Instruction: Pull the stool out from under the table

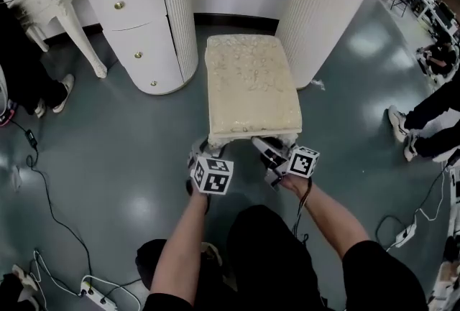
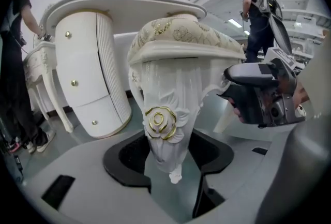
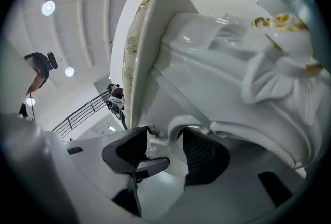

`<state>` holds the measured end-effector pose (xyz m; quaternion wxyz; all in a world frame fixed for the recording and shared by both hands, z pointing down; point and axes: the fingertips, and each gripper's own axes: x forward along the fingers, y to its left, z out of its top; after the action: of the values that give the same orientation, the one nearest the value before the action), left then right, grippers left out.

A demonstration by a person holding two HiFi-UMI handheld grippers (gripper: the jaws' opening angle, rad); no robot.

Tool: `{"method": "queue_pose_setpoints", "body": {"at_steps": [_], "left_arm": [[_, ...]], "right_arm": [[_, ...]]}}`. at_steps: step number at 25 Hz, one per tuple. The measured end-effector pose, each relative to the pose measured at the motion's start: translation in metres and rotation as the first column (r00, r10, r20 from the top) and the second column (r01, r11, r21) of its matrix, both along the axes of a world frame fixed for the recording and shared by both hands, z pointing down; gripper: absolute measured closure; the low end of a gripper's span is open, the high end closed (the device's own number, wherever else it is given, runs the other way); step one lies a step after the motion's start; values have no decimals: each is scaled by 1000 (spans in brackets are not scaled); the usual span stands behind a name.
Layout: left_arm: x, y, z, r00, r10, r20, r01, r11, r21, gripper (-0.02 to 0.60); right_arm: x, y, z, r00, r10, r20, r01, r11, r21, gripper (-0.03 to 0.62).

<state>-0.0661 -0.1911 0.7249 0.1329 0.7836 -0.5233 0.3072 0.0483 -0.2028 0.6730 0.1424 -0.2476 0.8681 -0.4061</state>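
**Head view.** The rectangular stool (image 1: pixel 251 87), a cream patterned cushion on a carved white frame, stands on the glossy grey-green floor (image 1: pixel 129 180). Only its far end lies between the fluted pedestals of the white dressing table (image 1: pixel 136 22), so it is judged to be largely out from under it. The left gripper (image 1: pixel 206 154) meets the near left leg. The right gripper (image 1: pixel 267 153) meets the near edge beside the right leg. Bystanders' legs and trailing cables lie well apart at the margins.

**Left gripper view.** The jaws stand wide yet grasp the tapering front leg (image 2: pixel 168 88). Their black pads (image 2: pixel 125 161) bear on both of its flanks, level with and just below a gilt rose ornament (image 2: pixel 161 123).

**Right gripper view.** The jaws are clenched on a small curled scroll (image 3: pixel 176 124) of the white apron beneath the seat rim.

**Handling (judged).**
- The frame looks rigid and moderately heavy.
- Its lacquer is glossy and likely slippery under the pads.
- The thin scrollwork and gilt relief look fragile.
- The cushion is soft and offers no purchase.
- The stout upper part of each front leg is the safest place to hold.
- An even, level pull with both grippers should keep the stool sliding straight over the smooth floor without racking a leg.
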Motion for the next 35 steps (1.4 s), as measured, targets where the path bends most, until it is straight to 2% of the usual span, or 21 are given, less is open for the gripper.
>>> {"method": "queue_pose_setpoints", "body": {"at_steps": [5,8,11,24,35], "left_arm": [[-7,33,-1,1000,-14,14,14,1000,20,339],[-3,65,8,1000,-11,-11,11,999,50,339],[-6,72,4,1000,-13,-19,14,997,79,339],[-7,80,6,999,-17,-27,19,998,67,341],[-6,96,-5,999,15,-48,-12,997,70,339]], "right_arm": [[-5,30,0,999,-42,17,42,999,31,390],[-2,63,4,1000,-29,12,27,996,91,390],[-4,70,-1,1000,-17,23,14,994,112,390],[-6,76,0,999,-35,15,33,994,105,390],[-6,90,-11,998,-64,16,62,996,64,390]]}}
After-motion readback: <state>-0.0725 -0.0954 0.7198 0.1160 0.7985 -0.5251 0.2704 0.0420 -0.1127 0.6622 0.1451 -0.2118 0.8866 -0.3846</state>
